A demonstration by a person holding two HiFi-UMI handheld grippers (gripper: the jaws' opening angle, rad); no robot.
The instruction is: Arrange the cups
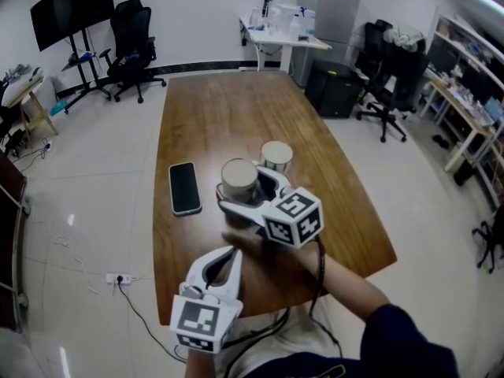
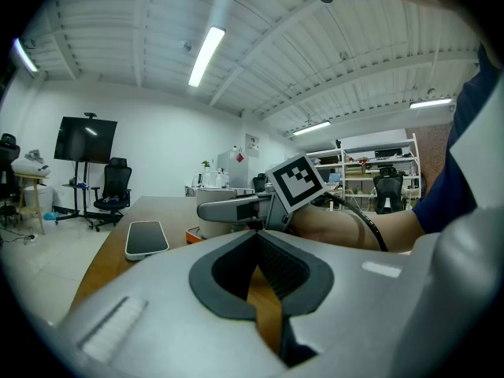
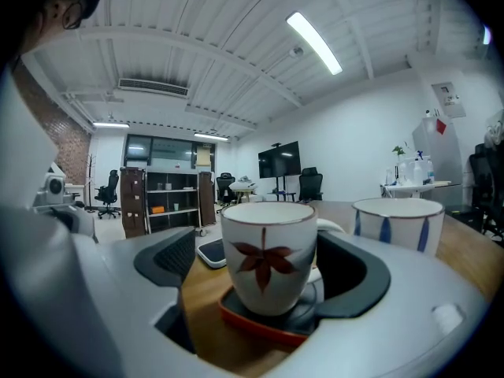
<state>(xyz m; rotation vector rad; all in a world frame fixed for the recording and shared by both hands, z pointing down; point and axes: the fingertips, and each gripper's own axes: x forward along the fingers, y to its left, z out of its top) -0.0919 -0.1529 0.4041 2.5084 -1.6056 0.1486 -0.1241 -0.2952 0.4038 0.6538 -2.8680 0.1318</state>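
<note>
Right hand-held gripper [image 1: 244,191] open around the leaf cup [image 3: 268,262]
Striped cup [image 3: 398,223] stands just right of its jaws; left hand-held gripper [image 1: 231,252] closed, empty.

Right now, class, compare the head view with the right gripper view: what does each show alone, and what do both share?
Only the head view shows the left gripper and the person's forearm. Only the right gripper view shows the red leaf on the near cup, the orange saucer beneath it and blue stripes on the second cup. Both show the two cups and the phone.
</note>
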